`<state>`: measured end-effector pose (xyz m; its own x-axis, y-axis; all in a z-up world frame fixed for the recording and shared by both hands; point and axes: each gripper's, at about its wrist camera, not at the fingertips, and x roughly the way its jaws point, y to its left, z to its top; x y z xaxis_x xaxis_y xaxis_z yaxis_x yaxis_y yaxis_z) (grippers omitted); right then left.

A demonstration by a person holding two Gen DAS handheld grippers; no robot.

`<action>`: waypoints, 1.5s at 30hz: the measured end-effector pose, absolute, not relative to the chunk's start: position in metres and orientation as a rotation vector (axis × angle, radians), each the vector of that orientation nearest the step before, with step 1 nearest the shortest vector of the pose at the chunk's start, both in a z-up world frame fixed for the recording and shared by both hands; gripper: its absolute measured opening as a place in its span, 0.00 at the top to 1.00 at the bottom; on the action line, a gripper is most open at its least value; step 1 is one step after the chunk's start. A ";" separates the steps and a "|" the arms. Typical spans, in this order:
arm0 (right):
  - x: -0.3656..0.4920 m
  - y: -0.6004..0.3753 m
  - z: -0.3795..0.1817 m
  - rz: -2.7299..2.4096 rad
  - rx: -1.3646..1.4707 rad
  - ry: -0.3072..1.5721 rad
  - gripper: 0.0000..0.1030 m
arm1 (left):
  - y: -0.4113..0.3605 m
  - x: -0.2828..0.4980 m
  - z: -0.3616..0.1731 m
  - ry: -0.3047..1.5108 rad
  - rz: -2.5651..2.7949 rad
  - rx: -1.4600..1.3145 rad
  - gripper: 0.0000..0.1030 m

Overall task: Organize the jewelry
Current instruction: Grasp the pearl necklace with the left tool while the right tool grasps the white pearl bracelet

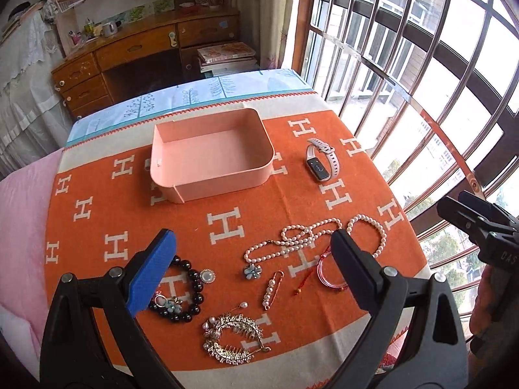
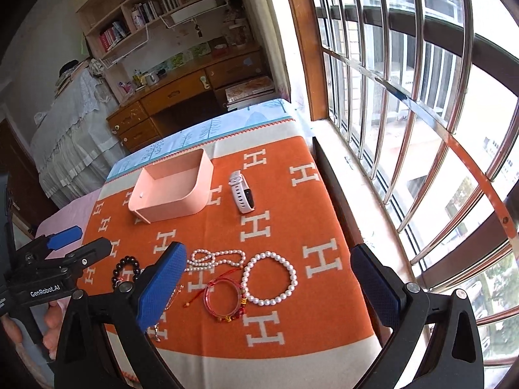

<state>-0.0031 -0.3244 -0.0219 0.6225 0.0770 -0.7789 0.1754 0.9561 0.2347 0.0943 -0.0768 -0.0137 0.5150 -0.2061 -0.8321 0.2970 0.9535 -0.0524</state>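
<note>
An empty pink box (image 1: 211,155) (image 2: 172,191) stands on the orange H-patterned cloth (image 1: 227,223). A white smartwatch (image 1: 321,159) (image 2: 241,191) lies to its right. Nearer lie a pearl necklace (image 1: 292,240) (image 2: 214,259), a pearl bracelet (image 1: 373,230) (image 2: 271,277), a red string bracelet (image 1: 326,270) (image 2: 223,298), a black bead bracelet (image 1: 188,291) (image 2: 125,272), a pearl pin (image 1: 272,287) and a gold hair comb (image 1: 233,337). My left gripper (image 1: 253,246) (image 2: 81,240) is open and empty above the jewelry. My right gripper (image 2: 269,269) is open and empty above the pearl bracelet.
A barred window (image 2: 405,129) runs along the table's right edge. A wooden desk (image 1: 146,52) with drawers and bookshelves stands beyond the table. A pink cloth (image 1: 22,227) covers the surface to the left. The right gripper's body (image 1: 480,227) shows at the left view's right edge.
</note>
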 end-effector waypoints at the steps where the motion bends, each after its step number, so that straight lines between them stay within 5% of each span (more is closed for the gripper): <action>1: 0.001 -0.332 -0.028 -0.059 0.317 0.918 0.01 | -0.081 0.101 -0.020 1.000 -0.319 0.114 0.08; 6: 0.017 -0.356 -0.071 -0.063 0.312 1.034 0.24 | -0.099 0.121 -0.059 1.060 -0.400 0.194 0.12; 13: 0.034 -0.343 -0.130 -0.042 0.206 1.166 0.40 | -0.123 0.132 -0.106 1.157 -0.493 0.302 0.30; 34: 0.045 -0.306 -0.155 -0.045 0.001 1.156 0.68 | -0.165 0.149 -0.157 1.298 -0.623 0.529 0.38; 38: 0.043 -0.305 -0.155 -0.045 0.007 1.144 0.68 | -0.168 0.159 -0.159 1.330 -0.641 0.507 0.49; 40: 0.042 -0.305 -0.155 -0.043 0.010 1.140 0.68 | -0.172 0.165 -0.157 1.332 -0.633 0.500 0.60; 42: 0.042 -0.305 -0.155 -0.042 0.011 1.136 0.68 | -0.173 0.170 -0.155 1.337 -0.611 0.485 0.84; 45: 0.040 -0.305 -0.155 -0.041 0.012 1.129 0.68 | -0.171 0.180 -0.156 1.344 -0.582 0.436 0.91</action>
